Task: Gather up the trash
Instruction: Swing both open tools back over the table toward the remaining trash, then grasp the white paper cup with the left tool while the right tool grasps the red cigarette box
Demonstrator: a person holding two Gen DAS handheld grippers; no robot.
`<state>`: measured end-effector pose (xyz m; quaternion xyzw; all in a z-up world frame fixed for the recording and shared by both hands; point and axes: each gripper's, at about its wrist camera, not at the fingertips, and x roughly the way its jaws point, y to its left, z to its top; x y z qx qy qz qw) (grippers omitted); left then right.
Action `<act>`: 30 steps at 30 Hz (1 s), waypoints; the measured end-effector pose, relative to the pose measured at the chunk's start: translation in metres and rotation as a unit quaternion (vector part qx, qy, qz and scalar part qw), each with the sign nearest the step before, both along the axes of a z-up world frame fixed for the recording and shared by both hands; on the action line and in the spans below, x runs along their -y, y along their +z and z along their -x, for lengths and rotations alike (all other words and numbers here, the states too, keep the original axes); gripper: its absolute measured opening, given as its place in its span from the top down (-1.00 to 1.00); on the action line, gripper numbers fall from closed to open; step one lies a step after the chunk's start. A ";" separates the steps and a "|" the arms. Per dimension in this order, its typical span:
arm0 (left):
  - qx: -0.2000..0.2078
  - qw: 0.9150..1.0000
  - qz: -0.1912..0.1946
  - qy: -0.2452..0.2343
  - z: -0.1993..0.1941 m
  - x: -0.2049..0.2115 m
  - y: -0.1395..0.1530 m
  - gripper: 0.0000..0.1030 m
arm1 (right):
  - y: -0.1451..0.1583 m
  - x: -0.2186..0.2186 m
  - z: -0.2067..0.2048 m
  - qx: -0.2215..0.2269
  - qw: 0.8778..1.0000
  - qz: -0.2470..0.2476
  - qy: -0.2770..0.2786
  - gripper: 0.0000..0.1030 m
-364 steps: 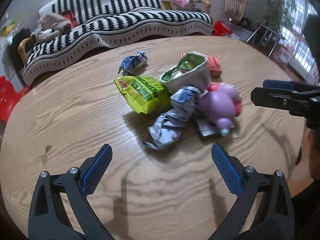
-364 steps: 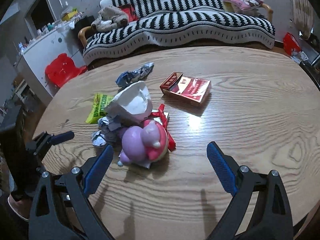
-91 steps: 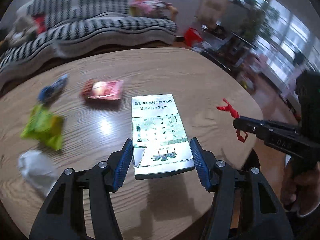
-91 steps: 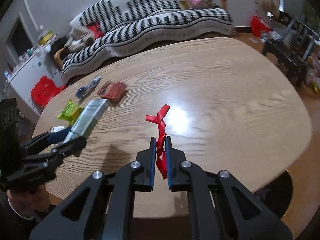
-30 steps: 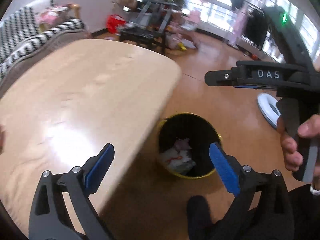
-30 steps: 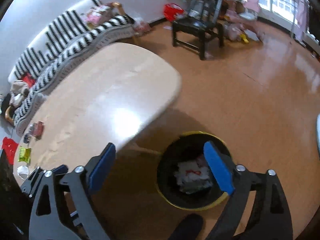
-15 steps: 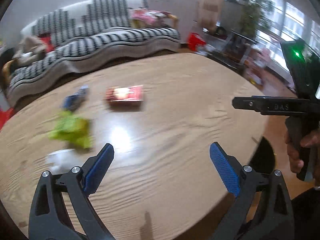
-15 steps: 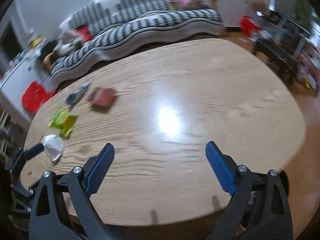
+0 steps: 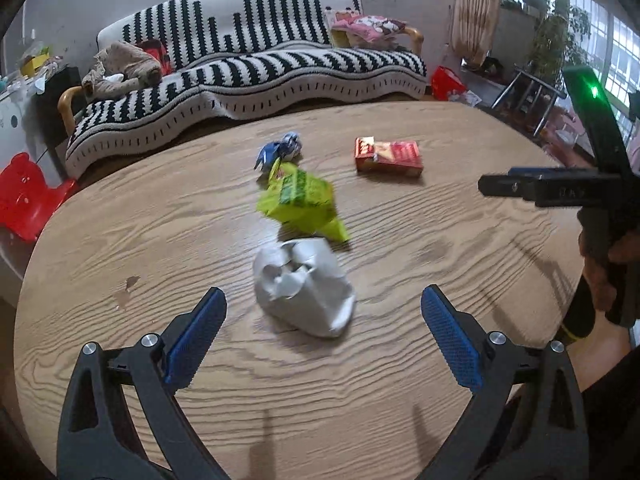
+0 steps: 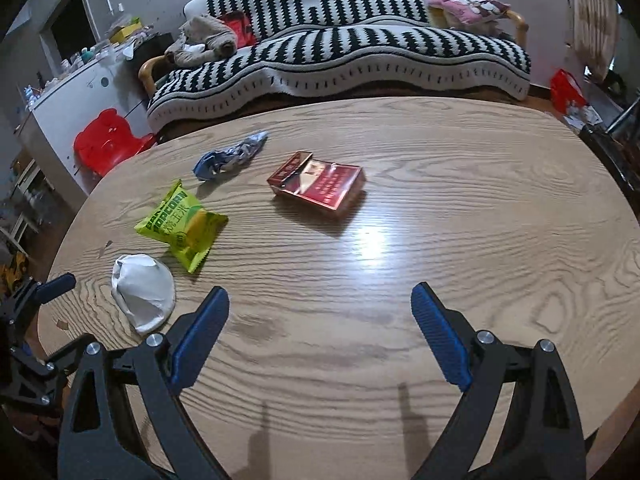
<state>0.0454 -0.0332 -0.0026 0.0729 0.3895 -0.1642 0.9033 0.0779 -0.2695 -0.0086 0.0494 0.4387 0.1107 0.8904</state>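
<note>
On the oval wooden table [image 9: 400, 400] [image 10: 480, 220] lie a crumpled white paper cup [image 9: 304, 286] [image 10: 142, 290], a green popcorn bag [image 9: 302, 202] [image 10: 182, 224], a crumpled blue wrapper [image 9: 280, 152] [image 10: 230, 156] and a red cigarette box [image 9: 388, 156] [image 10: 318, 182]. My left gripper [image 9: 324, 330] is open, low over the table, with the white cup just ahead between its blue pads [image 9: 196, 334]. My right gripper [image 10: 320, 334] is open over bare wood, with the red box farther ahead. The right gripper [image 9: 520, 188] also shows side-on in the left wrist view.
A black-and-white striped sofa [image 9: 248, 76] [image 10: 340, 48] stands behind the table. A red plastic stool [image 9: 24, 200] [image 10: 106, 140] sits at the left. A white cabinet [image 10: 68, 92] is farther left. A hand [image 9: 612, 264] holds the right tool.
Both grippers have swung from over the bin on the floor back to the table. The left one now sits close behind the white cup. Both stay open and hold nothing.
</note>
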 end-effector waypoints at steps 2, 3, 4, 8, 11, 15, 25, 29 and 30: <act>-0.009 1.000 -0.003 -0.001 -0.008 -0.004 -0.009 -0.84 | -0.003 -0.005 -0.007 -0.002 1.000 0.000 0.005 -0.73; -0.014 1.000 -0.005 0.001 -0.010 -0.006 -0.013 -0.84 | -0.004 -0.007 -0.011 -0.001 1.000 0.000 0.008 -0.73; -0.022 1.000 -0.006 0.004 -0.015 -0.008 -0.018 -0.84 | -0.006 -0.008 -0.014 -0.001 1.000 0.001 0.011 -0.73; -0.045 0.999 0.014 0.008 -0.032 -0.011 -0.030 -0.84 | -0.012 -0.014 -0.038 0.000 1.000 0.018 0.020 -0.73; -0.059 0.998 0.020 0.008 -0.044 -0.010 -0.039 -0.84 | -0.016 -0.020 -0.060 0.004 0.998 0.038 0.044 -0.74; -0.078 0.997 0.024 0.002 -0.055 -0.007 -0.049 -0.84 | -0.024 -0.025 -0.094 0.004 0.993 0.080 0.090 -0.79; -0.082 0.996 0.019 0.002 -0.065 0.003 -0.058 -0.84 | -0.053 -0.046 -0.161 -0.031 0.977 0.128 0.165 -0.79; -0.081 0.997 0.014 0.006 -0.065 0.004 -0.061 -0.80 | -0.059 -0.050 -0.169 -0.045 0.975 0.124 0.179 -0.67; -0.078 0.997 0.013 0.007 -0.064 0.004 -0.061 -0.74 | -0.061 -0.053 -0.170 -0.049 0.974 0.125 0.183 -0.56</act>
